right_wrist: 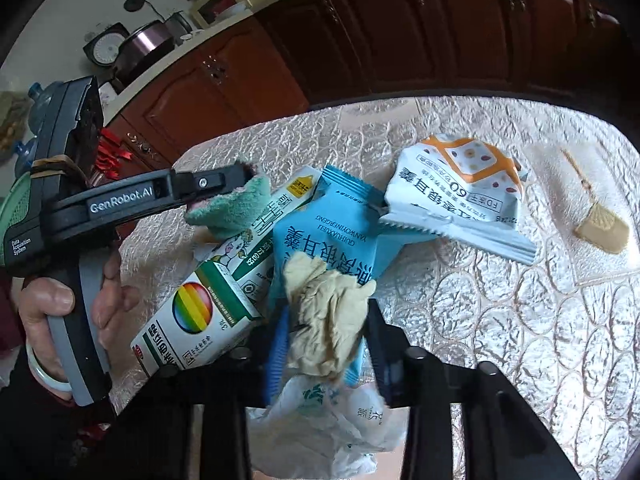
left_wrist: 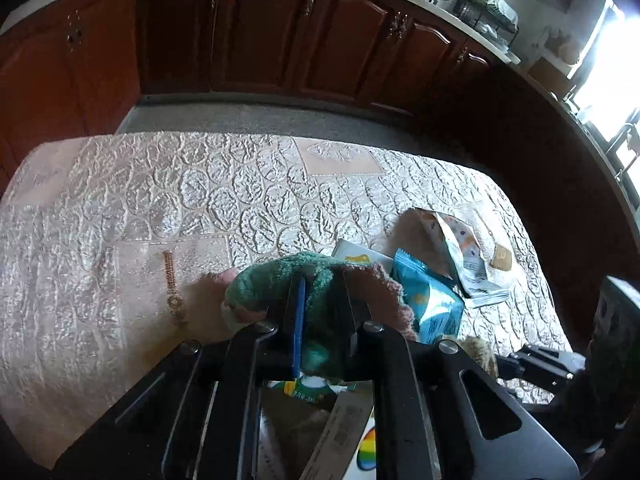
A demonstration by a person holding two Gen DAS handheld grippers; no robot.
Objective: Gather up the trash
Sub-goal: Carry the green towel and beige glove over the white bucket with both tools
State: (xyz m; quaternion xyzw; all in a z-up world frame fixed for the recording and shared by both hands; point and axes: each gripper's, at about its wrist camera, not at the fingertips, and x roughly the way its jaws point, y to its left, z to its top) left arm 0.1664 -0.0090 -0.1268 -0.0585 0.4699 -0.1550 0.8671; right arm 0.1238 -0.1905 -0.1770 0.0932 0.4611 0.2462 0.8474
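My left gripper (left_wrist: 320, 300) is shut on a green and pink cloth (left_wrist: 280, 280), held just above the table; it also shows in the right wrist view (right_wrist: 236, 184) with the cloth (right_wrist: 236, 208) hanging from its tip. My right gripper (right_wrist: 328, 328) is shut on a crumpled beige tissue (right_wrist: 328, 312), above a white plastic bag (right_wrist: 332, 420). On the table lie a blue snack wrapper (right_wrist: 332, 224), a white and orange wrapper (right_wrist: 460, 184) and a green and white carton with a rainbow disc (right_wrist: 208, 300). The blue wrapper (left_wrist: 428, 296) and white wrapper (left_wrist: 460, 248) also show right of my left gripper.
The table wears a shiny embossed cover (left_wrist: 160, 200). A beige tassel charm (right_wrist: 600, 228) lies at the right, also seen in the left wrist view (left_wrist: 174, 284). Dark red kitchen cabinets (left_wrist: 280, 32) stand beyond the table's far edge.
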